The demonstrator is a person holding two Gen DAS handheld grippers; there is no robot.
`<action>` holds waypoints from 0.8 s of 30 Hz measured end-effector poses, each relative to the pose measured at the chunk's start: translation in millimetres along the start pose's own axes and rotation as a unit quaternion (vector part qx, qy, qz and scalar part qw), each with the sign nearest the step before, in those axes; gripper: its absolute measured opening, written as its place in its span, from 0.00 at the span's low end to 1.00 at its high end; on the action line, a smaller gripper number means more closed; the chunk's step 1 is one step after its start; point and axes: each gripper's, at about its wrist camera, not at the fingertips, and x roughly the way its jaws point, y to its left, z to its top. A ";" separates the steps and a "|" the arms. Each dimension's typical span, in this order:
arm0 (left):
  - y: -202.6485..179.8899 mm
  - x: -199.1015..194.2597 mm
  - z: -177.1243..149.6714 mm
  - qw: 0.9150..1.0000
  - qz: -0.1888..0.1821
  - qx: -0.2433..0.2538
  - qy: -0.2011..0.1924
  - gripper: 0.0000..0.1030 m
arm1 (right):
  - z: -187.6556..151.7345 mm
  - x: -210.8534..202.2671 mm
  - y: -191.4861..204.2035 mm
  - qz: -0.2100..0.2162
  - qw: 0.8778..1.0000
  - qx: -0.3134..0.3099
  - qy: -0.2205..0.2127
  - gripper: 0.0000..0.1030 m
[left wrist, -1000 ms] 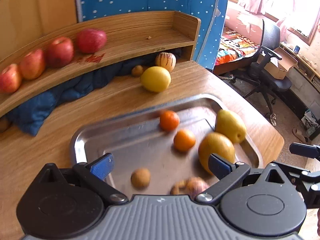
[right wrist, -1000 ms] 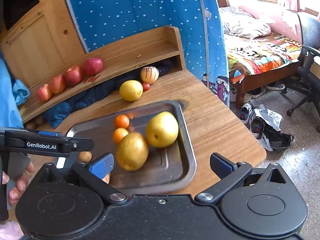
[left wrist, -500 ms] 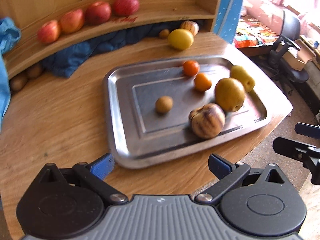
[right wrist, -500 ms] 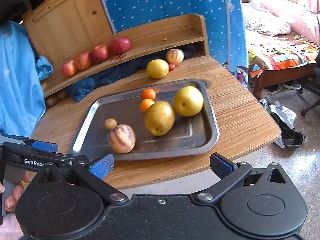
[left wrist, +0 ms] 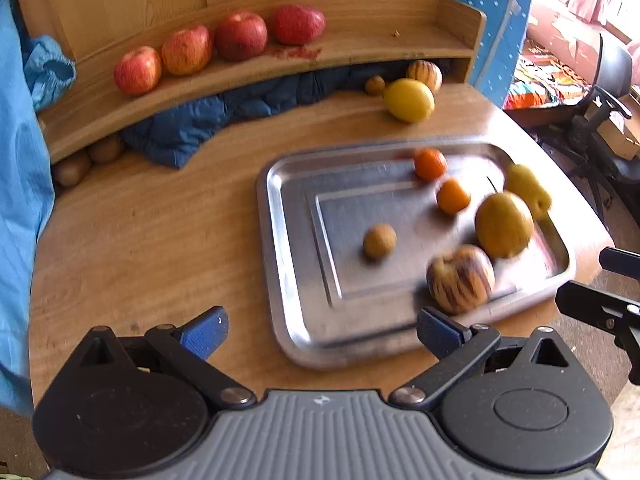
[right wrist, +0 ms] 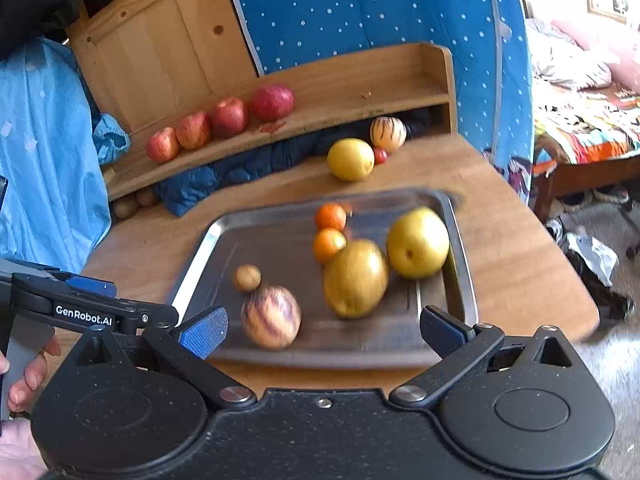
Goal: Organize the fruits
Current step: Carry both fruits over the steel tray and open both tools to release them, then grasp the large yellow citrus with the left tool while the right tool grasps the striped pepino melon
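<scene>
Left gripper point(left wrist: 320, 330) & right gripper point(right wrist: 322, 330) both spread wide, holding nothing, above the near edge of the wooden table point(left wrist: 140, 232). Silver metal tray point(right wrist: 200, 256) w/ striped round melon point(right wrist: 271, 317), small brown kiwi point(right wrist: 247, 277), 2 oranges, 2 yellow pears. 4 red apples point(left wrist: 190, 50) on curved wooden shelf point(left wrist: 360, 46)

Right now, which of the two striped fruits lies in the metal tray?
The nearer striped fruit lies in the tray, beside the small brown fruit. The other sits under the shelf.
</scene>
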 end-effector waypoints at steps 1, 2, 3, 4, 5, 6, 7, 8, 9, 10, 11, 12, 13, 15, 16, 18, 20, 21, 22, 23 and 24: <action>0.9 3.6 5.7 1.000 -0.001 0.000 -0.002 0.99 | 5.0 4.4 -1.9 -0.001 1.000 -0.001 -0.001 0.99; 1.0 8.2 13.7 1.000 -0.003 -0.001 -0.003 0.99 | 10.4 9.0 -3.9 -0.004 1.000 -0.002 -0.001 0.99; 1.0 12.5 20.2 1.000 -0.005 -0.002 -0.003 0.99 | 14.9 12.5 -6.0 -0.007 1.000 -0.003 -0.001 0.99; 0.5 17.1 28.3 1.000 -0.007 -0.004 -0.004 0.99 | 20.0 16.0 -8.5 -0.011 1.000 -0.004 -0.004 0.99; -0.5 21.4 34.6 1.000 -0.010 -0.005 -0.006 0.99 | 24.6 18.6 -11.5 -0.014 1.000 -0.004 -0.008 0.99; -1.6 26.6 44.1 1.000 -0.013 -0.005 -0.008 0.99 | 30.4 22.2 -15.3 -0.019 1.000 -0.003 -0.012 0.99; -2.4 30.8 50.9 1.000 -0.015 -0.005 -0.010 0.99 | 35.4 25.9 -18.9 -0.024 1.000 -0.001 -0.015 0.99; -3.7 35.6 58.8 1.000 -0.019 -0.004 -0.012 0.99 | 39.8 29.6 -23.0 -0.029 0.999 0.002 -0.018 0.99; -5.4 41.2 68.2 1.000 -0.024 -0.001 -0.014 0.99 | 44.7 33.8 -26.9 -0.034 0.999 0.006 -0.021 0.99; -5.3 46.6 75.2 0.999 -0.028 0.001 -0.015 0.99 | 49.6 38.2 -31.3 -0.039 0.999 0.011 -0.023 0.99; -6.9 52.4 83.7 0.999 -0.033 0.006 -0.017 0.99 | 54.5 42.7 -35.8 -0.043 0.999 0.016 -0.023 0.99; -8.2 57.5 90.0 0.999 -0.036 0.009 -0.018 0.99 | 59.8 47.7 -40.6 -0.048 0.998 0.022 -0.024 0.99; -9.8 63.0 96.1 0.999 -0.042 0.015 -0.020 0.99 | 65.7 52.9 -45.6 -0.053 0.998 0.030 -0.025 0.99; -14.8 73.0 109.6 0.997 -0.059 0.031 -0.025 0.99 | 77.5 62.9 -55.5 -0.057 0.997 0.047 -0.026 0.99; -17.8 76.9 115.8 0.996 -0.072 0.042 -0.031 0.99 | 84.2 68.5 -60.2 -0.058 0.996 0.056 -0.025 0.99; -23.3 84.8 127.1 0.993 -0.092 0.062 -0.044 0.99 | 98.2 80.3 -68.5 -0.059 0.996 0.065 -0.021 0.99; -29.3 95.2 136.8 0.990 -0.104 0.080 -0.048 0.99 | 113.1 92.7 -74.9 -0.063 0.996 0.066 -0.017 0.99; -32.5 101.8 142.1 0.989 -0.110 0.089 -0.048 0.99 | 119.8 98.6 -76.9 -0.064 0.996 0.067 -0.016 0.99; -35.5 108.9 147.6 0.987 -0.116 0.098 -0.047 0.99 | 126.4 104.5 -78.9 -0.064 0.996 0.067 -0.014 0.99; -38.1 115.0 152.4 0.986 -0.119 0.103 -0.047 0.99 | 133.8 111.2 -81.1 -0.063 0.996 0.067 -0.012 0.99; -40.6 121.9 157.4 0.985 -0.124 0.110 -0.047 0.99 | 141.7 119.2 -83.2 -0.063 0.996 0.065 -0.008 0.99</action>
